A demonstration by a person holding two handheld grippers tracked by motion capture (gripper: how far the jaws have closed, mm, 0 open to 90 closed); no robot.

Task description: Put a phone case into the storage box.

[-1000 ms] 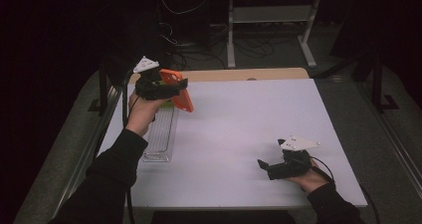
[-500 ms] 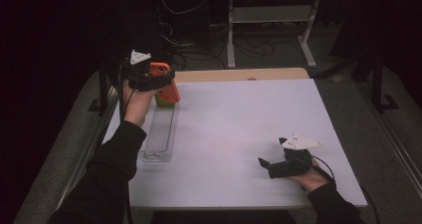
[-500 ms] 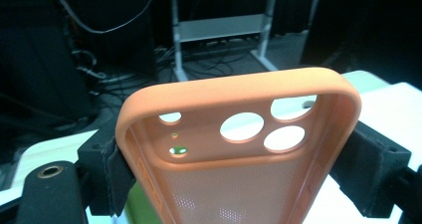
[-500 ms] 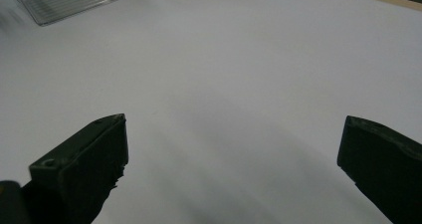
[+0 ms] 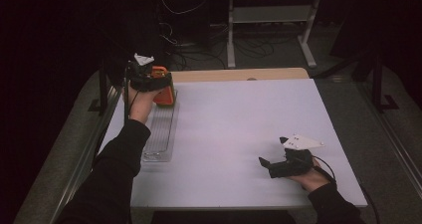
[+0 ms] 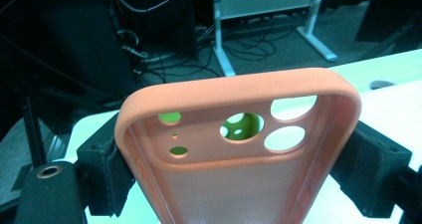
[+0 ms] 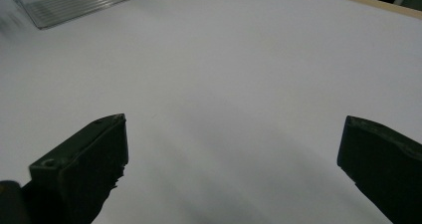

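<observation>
Where the white surface [image 5: 239, 134] meets its far left corner, the left gripper [image 5: 149, 78] is clamped on an orange phone case [image 5: 163, 87].

Item 1, case: held across its width, a pad [image 6: 107, 171] pressing each long edge. In the left gripper view the case [image 6: 239, 134] stands up between the jaws with its open side toward the camera. Its camera end is uppermost, with three large round cut-outs and smaller holes beside them. In the high view its lower end hangs over the far end of the tray; whether they touch cannot be told.

Item 2, tray [image 5: 160, 134]: clear, ribbed, long and narrow, lying along the left edge of the surface, running from near the person toward the far side. One corner of it [image 7: 84, 2] appears at the top left of the right gripper view.

Item 3, right gripper [image 5: 271, 165]: low over the near right part of the surface, well apart from case and tray, pointing left. Its jaws stand wide apart with bare white surface between them.

Item 4, sleeves: dark, on both forearms, entering from the near edge.
</observation>
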